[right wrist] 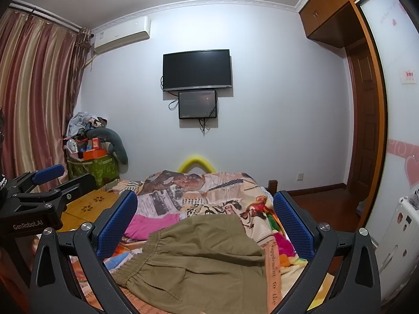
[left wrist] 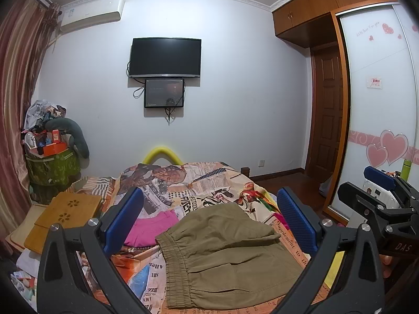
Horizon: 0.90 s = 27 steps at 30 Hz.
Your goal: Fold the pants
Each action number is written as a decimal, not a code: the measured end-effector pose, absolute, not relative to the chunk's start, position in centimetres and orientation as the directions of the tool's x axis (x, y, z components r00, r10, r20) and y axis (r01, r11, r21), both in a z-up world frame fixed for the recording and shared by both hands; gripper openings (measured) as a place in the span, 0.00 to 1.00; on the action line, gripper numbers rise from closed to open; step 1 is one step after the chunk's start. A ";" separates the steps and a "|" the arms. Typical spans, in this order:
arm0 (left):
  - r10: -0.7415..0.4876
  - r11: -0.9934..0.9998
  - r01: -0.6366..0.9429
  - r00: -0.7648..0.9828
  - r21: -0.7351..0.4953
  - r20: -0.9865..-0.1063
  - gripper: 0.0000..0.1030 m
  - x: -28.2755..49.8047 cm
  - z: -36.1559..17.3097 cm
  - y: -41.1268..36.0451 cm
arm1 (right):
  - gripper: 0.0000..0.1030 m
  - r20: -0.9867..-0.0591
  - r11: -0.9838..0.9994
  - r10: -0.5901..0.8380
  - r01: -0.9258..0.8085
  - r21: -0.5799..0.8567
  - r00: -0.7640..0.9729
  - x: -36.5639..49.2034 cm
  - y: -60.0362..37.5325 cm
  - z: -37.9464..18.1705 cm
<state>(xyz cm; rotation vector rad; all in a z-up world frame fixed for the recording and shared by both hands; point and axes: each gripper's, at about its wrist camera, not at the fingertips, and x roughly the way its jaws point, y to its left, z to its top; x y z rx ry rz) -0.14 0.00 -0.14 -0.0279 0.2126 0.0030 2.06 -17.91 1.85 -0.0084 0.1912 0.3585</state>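
Covering most of the lower view, a bed is seen dressed in a newspaper-and-cartoon print sheet, with a white wall behind it. On that wall a dark television is mounted, and a smaller dark screen is hung just beneath it, with cables trailing below. An air conditioner is fixed high near the striped curtains. At the right side a wooden wardrobe and a sliding door decorated with pink hearts are seen. A heap of clutter on a green bag is piled in the far left corner.

The khaki pants are laid on the near part of the bed, folded into a compact shape, with the elastic waistband turned toward the left and near edge. A pink garment is partly tucked under their far left side. A wooden lap tray is rested on the left of the bed.

The left hand-held gripper is held above the pants with its blue pads spread wide apart and nothing between them. The right hand-held gripper is likewise held over the pants, jaws parted and gripping nothing.
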 end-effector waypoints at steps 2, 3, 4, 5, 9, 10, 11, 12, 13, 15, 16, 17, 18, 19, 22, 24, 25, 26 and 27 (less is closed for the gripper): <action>0.002 1.000 -0.008 0.977 -0.027 -0.211 1.00 -0.1 -0.1 0.0 | 1.00 -0.189 0.936 0.348 -0.350 0.027 0.918 2.0 -17.8 1.8; 0.001 1.000 -0.007 0.977 -0.027 -0.212 1.00 -0.2 -0.1 0.0 | 1.00 -0.191 0.937 0.348 -0.349 0.029 0.918 2.0 -17.8 1.8; 0.001 1.000 -0.007 0.977 -0.027 -0.212 1.00 -0.1 -0.1 0.1 | 1.00 -0.191 0.937 0.348 -0.349 0.030 0.918 2.1 -17.9 1.7; 0.001 1.000 -0.007 0.977 -0.027 -0.212 1.00 -0.2 -0.2 0.0 | 1.00 -0.192 0.937 0.348 -0.349 0.030 0.918 2.1 -17.8 1.7; 0.002 1.000 -0.008 0.977 -0.025 -0.213 1.00 0.0 -0.4 0.0 | 1.00 -0.195 0.937 0.347 -0.347 0.034 0.918 2.0 -17.9 1.6; 0.002 1.000 -0.007 0.977 -0.025 -0.213 1.00 0.0 -0.4 0.0 | 1.00 -0.196 0.937 0.347 -0.346 0.037 0.917 2.0 -18.0 1.6; 0.002 1.000 -0.007 0.977 -0.025 -0.214 1.00 0.0 -0.4 0.0 | 1.00 -0.197 0.938 0.346 -0.346 0.039 0.917 1.9 -17.9 1.6; 0.002 1.000 -0.007 0.977 -0.025 -0.214 1.00 0.0 -0.4 0.0 | 1.00 -0.198 0.937 0.347 -0.346 0.040 0.917 2.0 -17.9 1.6; 0.002 1.000 -0.008 0.977 -0.024 -0.214 1.00 0.0 -0.4 0.0 | 1.00 -0.198 0.937 0.347 -0.346 0.040 0.917 2.0 -17.9 1.5; 0.002 1.000 -0.007 0.977 -0.025 -0.214 1.00 0.0 -0.4 0.0 | 1.00 -0.201 0.937 0.349 -0.347 0.043 0.916 2.4 -18.0 1.3; 0.000 1.000 -0.006 0.977 -0.025 -0.215 1.00 0.0 -0.4 0.0 | 1.00 -0.201 0.937 0.348 -0.347 0.043 0.916 2.3 -18.0 1.3; 0.000 1.000 -0.005 0.976 -0.026 -0.216 1.00 0.0 -0.4 0.0 | 1.00 -0.201 0.937 0.348 -0.346 0.044 0.916 2.4 -18.0 1.2; 0.000 1.000 -0.006 0.976 -0.026 -0.217 1.00 0.0 -0.6 -0.1 | 1.00 -0.202 0.937 0.348 -0.346 0.044 0.916 2.4 -18.0 1.3; 0.000 1.000 -0.006 0.976 -0.026 -0.218 1.00 0.0 -0.7 -0.1 | 1.00 -0.204 0.937 0.348 -0.346 0.045 0.915 2.3 -18.0 1.2; -0.002 1.000 -0.004 0.974 -0.028 -0.224 1.00 0.2 -1.0 0.0 | 1.00 -0.206 0.937 0.348 -0.346 0.050 0.914 2.4 -18.1 1.2; -0.003 1.000 -0.004 0.974 -0.030 -0.227 1.00 0.3 -1.0 0.1 | 1.00 -0.206 0.937 0.348 -0.346 0.049 0.914 2.4 -18.1 1.1; -0.003 1.000 -0.004 0.974 -0.030 -0.228 1.00 0.3 -1.1 0.1 | 1.00 -0.206 0.937 0.347 -0.345 0.049 0.915 2.4 -18.0 1.1; -0.003 1.000 -0.004 0.973 -0.029 -0.229 1.00 0.2 -1.0 0.1 | 1.00 -0.207 0.937 0.347 -0.345 0.049 0.915 2.4 -18.1 1.1; -0.003 1.000 -0.003 0.973 -0.029 -0.229 1.00 0.2 -0.9 0.0 | 1.00 -0.208 0.937 0.347 -0.345 0.050 0.915 2.5 -18.2 1.1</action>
